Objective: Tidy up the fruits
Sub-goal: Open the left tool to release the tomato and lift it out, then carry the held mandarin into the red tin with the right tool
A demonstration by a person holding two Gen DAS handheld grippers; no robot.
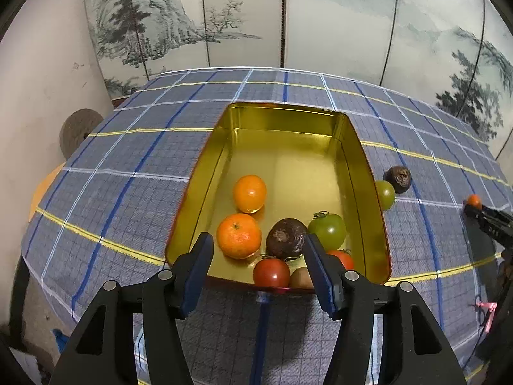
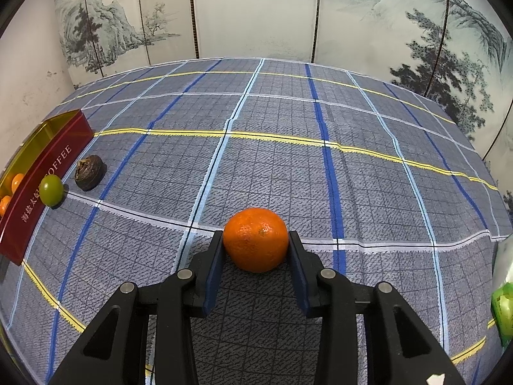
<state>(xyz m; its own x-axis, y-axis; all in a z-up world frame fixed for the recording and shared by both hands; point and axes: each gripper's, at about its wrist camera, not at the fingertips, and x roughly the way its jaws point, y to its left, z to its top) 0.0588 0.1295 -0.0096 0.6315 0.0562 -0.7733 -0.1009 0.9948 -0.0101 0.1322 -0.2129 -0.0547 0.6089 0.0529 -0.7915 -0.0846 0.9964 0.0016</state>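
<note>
The right claw (image 2: 256, 247) pinched the orange (image 2: 256, 239) across its middle (soft, light, easily bruised, I judged); the left claw (image 1: 258, 250) hung spread, empty, over the tin (image 1: 288, 147).

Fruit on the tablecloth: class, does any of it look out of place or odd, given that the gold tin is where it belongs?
Yes. A green tomato and a dark wrinkled fruit sit outside the tin, beside its red wall. A third stray, the orange, is gripped by the right gripper on the tablecloth.
</note>
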